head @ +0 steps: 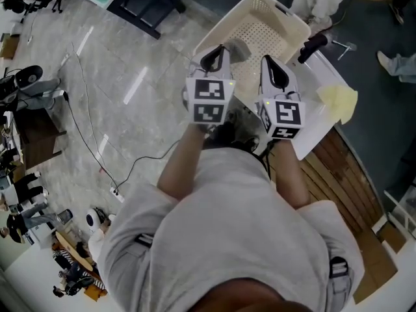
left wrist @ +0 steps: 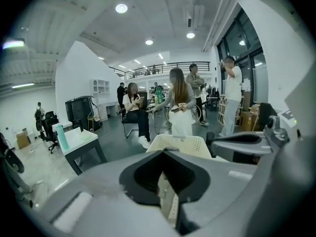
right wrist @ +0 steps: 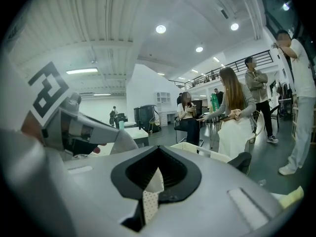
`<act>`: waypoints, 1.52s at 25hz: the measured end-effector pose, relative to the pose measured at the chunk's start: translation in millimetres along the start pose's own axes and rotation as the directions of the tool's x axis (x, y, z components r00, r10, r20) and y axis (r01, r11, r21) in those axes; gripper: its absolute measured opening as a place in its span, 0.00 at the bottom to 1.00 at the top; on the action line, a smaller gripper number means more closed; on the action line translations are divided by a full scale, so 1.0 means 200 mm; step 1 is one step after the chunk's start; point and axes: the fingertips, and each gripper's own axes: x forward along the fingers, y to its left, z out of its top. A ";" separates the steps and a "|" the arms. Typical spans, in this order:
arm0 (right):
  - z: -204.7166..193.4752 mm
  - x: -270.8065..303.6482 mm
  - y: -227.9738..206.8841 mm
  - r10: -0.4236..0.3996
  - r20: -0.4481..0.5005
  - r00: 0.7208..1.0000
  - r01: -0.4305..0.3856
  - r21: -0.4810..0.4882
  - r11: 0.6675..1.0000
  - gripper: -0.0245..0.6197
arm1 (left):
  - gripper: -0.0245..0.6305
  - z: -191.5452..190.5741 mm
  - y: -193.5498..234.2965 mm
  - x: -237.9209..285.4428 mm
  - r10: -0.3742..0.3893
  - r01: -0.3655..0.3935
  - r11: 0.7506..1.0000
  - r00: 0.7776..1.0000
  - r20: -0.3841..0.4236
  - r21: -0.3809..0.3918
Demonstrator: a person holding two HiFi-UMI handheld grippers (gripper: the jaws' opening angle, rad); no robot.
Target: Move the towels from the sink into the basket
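I hold two grippers, left [head: 214,58] and right [head: 274,75], both pressed together and empty, pointing at one cream basket [head: 287,15]; one yellow towel [head: 339,101] lies nearby.

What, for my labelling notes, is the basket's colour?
The basket is cream, perforated; head view shows it best.

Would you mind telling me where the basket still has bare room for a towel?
The basket is bare across its middle and far end, up to the far rim. Its near end is crowded: a grey cloth lies there, with the left gripper and right gripper over it.
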 end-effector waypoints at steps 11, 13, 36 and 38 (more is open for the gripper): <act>-0.03 0.00 -0.06 -0.059 -0.016 0.998 0.059 0.015 0.998 0.05 | 0.07 -0.06 -0.11 0.11 -0.095 0.096 0.995 0.995 -0.038 0.014; -0.04 -0.01 -0.08 -0.074 -0.020 0.997 0.074 0.019 0.997 0.05 | 0.07 -0.09 -0.14 0.15 -0.114 0.114 0.993 0.992 -0.055 0.014; -0.14 -0.01 -0.28 -0.193 -0.075 0.978 0.197 0.047 0.979 0.05 | 0.08 -0.35 -0.31 0.47 -0.244 0.255 0.967 0.943 -0.225 0.022; -0.15 -0.02 -0.29 -0.199 -0.077 0.977 0.203 0.049 0.978 0.05 | 0.11 -0.37 -0.34 0.46 -0.260 0.273 0.962 0.936 -0.237 0.022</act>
